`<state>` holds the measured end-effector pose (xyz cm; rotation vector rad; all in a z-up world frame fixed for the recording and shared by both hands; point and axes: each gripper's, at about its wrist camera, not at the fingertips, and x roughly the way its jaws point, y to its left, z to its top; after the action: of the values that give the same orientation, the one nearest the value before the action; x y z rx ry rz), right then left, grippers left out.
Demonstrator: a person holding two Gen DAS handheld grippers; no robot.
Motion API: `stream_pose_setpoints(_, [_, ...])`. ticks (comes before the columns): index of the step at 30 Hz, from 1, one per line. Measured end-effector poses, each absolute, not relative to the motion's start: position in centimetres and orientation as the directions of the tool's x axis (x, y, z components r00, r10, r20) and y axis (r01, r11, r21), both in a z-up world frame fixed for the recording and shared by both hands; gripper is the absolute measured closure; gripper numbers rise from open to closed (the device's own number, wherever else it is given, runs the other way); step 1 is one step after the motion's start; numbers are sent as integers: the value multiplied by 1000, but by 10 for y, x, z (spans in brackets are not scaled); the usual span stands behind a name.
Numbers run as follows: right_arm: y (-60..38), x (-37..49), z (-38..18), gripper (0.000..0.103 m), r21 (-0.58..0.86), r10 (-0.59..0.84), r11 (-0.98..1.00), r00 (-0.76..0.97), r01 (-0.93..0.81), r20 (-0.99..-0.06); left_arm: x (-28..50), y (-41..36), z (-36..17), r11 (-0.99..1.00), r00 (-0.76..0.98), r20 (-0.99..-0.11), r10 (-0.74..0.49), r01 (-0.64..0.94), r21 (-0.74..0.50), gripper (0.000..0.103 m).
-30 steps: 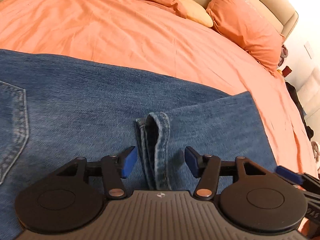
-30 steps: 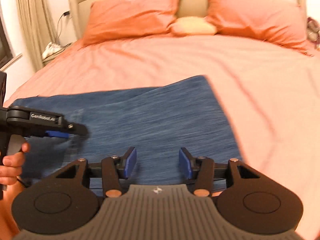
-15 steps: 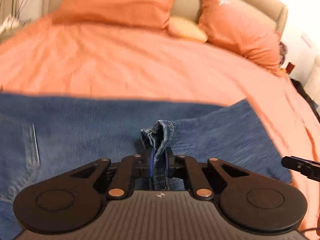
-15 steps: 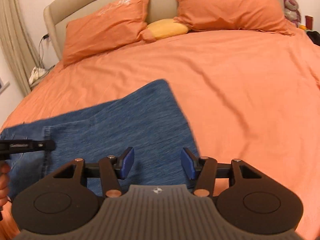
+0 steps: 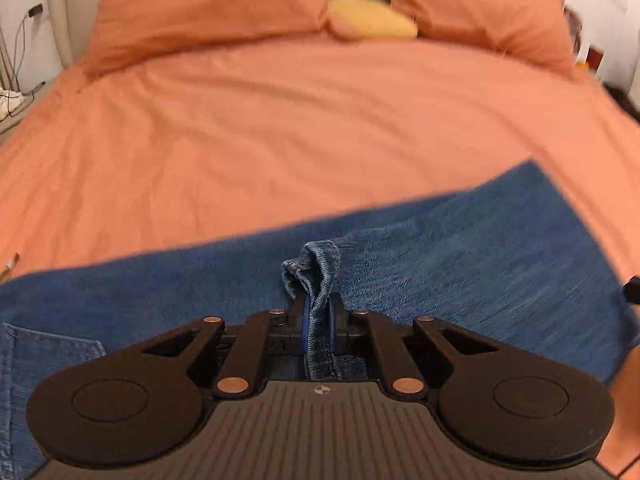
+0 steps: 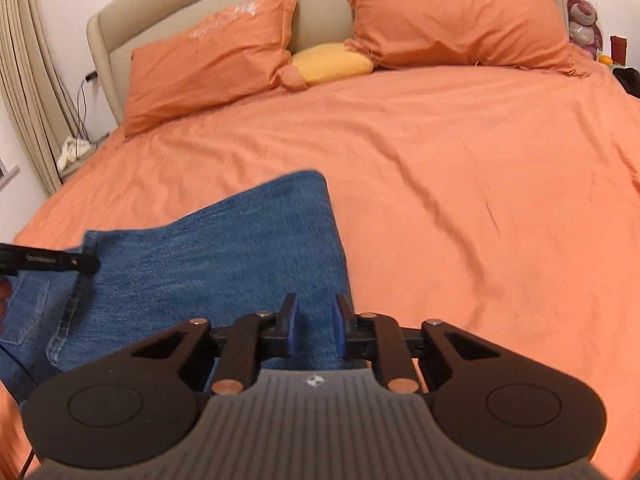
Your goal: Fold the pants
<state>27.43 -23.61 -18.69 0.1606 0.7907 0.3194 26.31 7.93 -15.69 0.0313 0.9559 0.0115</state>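
Observation:
Blue jeans [image 5: 460,264] lie folded across the near part of an orange bed. My left gripper [image 5: 319,326] is shut on a bunched hem of the jeans [image 5: 316,268], which sticks up between its blue pads. My right gripper [image 6: 313,330] hovers over the near right edge of the jeans [image 6: 224,256]; its blue pads stand a narrow gap apart with denim showing between them, and I cannot tell whether they grip it. The left gripper also shows at the left of the right wrist view [image 6: 52,263], at the hem.
The orange bedsheet [image 6: 460,184] stretches wide beyond the jeans. Two orange pillows [image 6: 208,64] and a yellow cushion [image 6: 332,63] lie against the beige headboard. Cables and a curtain [image 6: 28,80] are at the left; small items stand on the right side [image 6: 584,20].
My left gripper closed on the hem and has lifted and turned with it. My right gripper's jaws have narrowed from wide open, and it has moved toward the jeans' right edge.

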Motion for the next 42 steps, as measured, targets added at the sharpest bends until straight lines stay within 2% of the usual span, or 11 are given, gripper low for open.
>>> stream_pose_setpoints(5, [-232, 287, -211, 97, 233, 313, 949, 589, -210, -745, 264, 79, -182, 999, 552, -833, 42, -6, 47, 92])
stream_pose_setpoints(9, [-226, 292, -222, 99, 197, 293, 954, 581, -224, -759, 262, 78, -180, 999, 553, -833, 36, 9, 49, 90])
stream_pose_setpoints(11, [-225, 291, -219, 99, 192, 286, 957, 583, -219, -760, 259, 76, -178, 998, 555, -830, 52, 3, 65, 82])
stream_pose_setpoints(15, [-228, 278, -201, 99, 189, 269, 963, 638, -191, -722, 252, 73, -172, 998, 584, -810, 59, -6, 69, 78])
stream_pose_setpoints(18, [-223, 282, -179, 98, 226, 316, 949, 662, -220, -680, 249, 75, -176, 998, 598, -800, 57, -24, 52, 75])
stream_pose_setpoints(22, [-197, 315, -160, 98, 118, 296, 948, 686, -295, -665, 248, 82, -174, 998, 613, -788, 55, -36, 42, 65])
stream_pose_setpoints(27, [-173, 376, -162, 99, 82, 284, 945, 665, -318, -690, 251, 95, -175, 997, 623, -782, 0, -59, -47, 64])
stream_pose_setpoints(33, [-153, 437, -196, 103, 38, 219, 954, 602, -298, -768, 262, 106, -179, 994, 607, -793, -52, -45, -100, 63])
stream_pose_setpoints(37, [-149, 451, -218, 103, 28, 201, 956, 579, -293, -790, 267, 106, -182, 996, 598, -800, -59, -23, -91, 63])
stream_pose_setpoints(42, [-144, 457, -215, 103, 7, 180, 956, 570, -292, -802, 265, 108, -181, 994, 599, -797, -74, -17, -105, 62])
